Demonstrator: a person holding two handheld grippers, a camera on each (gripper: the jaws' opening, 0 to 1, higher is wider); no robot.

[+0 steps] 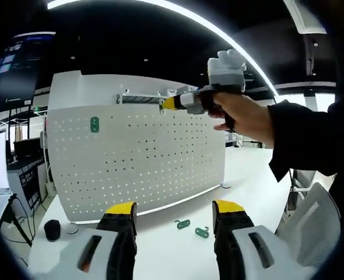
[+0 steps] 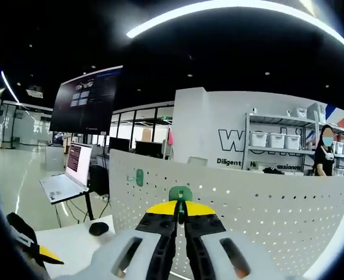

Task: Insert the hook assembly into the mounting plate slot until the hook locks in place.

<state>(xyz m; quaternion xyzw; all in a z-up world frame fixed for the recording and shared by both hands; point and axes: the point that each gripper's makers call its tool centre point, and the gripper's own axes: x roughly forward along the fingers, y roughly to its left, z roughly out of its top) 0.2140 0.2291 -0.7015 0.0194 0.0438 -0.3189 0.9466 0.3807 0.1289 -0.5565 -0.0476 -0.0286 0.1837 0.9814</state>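
Observation:
A white perforated mounting plate (image 1: 143, 157) stands upright on a white table (image 1: 160, 245). One green hook (image 1: 94, 124) sits in the plate near its upper left. Two more green hooks (image 1: 182, 224) (image 1: 202, 231) lie on the table in front of it. My left gripper (image 1: 174, 207) is open and empty, low before the plate. A hand holds my right gripper (image 1: 168, 104) at the plate's top edge. In the right gripper view, my right gripper (image 2: 181, 209) is shut on a green hook (image 2: 179, 194) just above the plate (image 2: 259, 204); the mounted hook (image 2: 139, 177) is to its left.
A black round object (image 1: 52, 229) lies on the table left of the plate. An open laptop (image 2: 64, 184) stands on a side table, with a large dark screen (image 2: 87, 99) above it. Shelves with white bins (image 2: 277, 140) and a person (image 2: 325, 153) are behind.

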